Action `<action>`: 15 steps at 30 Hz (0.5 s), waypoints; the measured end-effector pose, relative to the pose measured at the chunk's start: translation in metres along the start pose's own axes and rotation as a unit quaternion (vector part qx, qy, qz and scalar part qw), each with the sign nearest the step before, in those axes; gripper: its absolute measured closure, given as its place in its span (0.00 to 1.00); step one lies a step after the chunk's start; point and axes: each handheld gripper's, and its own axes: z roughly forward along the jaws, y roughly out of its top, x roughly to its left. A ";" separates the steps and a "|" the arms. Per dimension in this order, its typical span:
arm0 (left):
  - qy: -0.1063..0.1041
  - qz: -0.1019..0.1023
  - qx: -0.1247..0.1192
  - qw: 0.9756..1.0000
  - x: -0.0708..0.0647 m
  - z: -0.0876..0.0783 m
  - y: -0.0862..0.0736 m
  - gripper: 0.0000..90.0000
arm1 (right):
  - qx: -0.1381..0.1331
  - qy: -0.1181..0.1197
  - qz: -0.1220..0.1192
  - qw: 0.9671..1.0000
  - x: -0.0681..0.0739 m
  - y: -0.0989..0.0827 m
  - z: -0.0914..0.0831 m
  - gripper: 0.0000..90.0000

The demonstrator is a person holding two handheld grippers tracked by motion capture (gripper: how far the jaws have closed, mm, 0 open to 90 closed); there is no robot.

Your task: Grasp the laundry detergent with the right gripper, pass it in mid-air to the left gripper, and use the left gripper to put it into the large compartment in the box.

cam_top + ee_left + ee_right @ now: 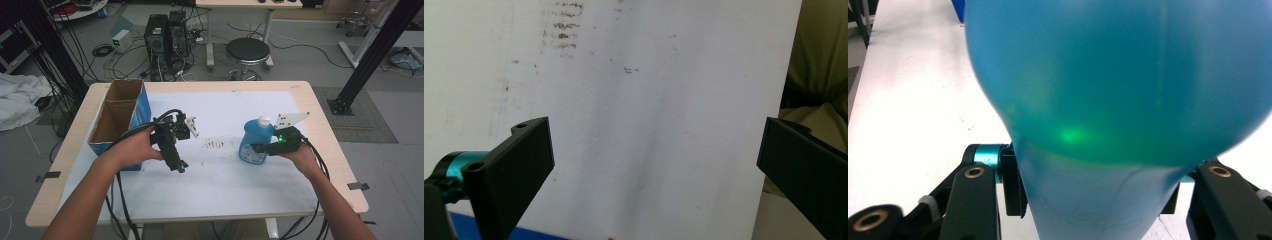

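the right gripper (259, 147) is clamping the blue bottle (254, 140), which is standing upright on the white sheet (220, 170), well to the right of the cardboard box (118, 117). the left gripper (181, 167) is hovering just beside the box, its jaws standing apart with nothing between.
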 end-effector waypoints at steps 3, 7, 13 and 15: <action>0.003 0.007 -0.003 1.000 0.000 -0.006 0.003 0.02 | -0.003 -0.005 0.005 1.000 0.001 0.003 -0.007 0.51; 0.006 0.009 -0.012 1.000 -0.001 -0.014 0.009 0.02 | -0.005 0.000 0.004 1.000 0.003 0.010 -0.017 0.51; 0.011 0.017 -0.016 1.000 -0.002 -0.023 0.017 0.02 | 0.007 0.010 -0.011 1.000 0.014 0.023 -0.025 0.51; 0.008 0.020 -0.021 1.000 -0.003 -0.027 0.020 0.02 | 0.010 0.014 -0.018 1.000 0.019 0.028 -0.026 0.51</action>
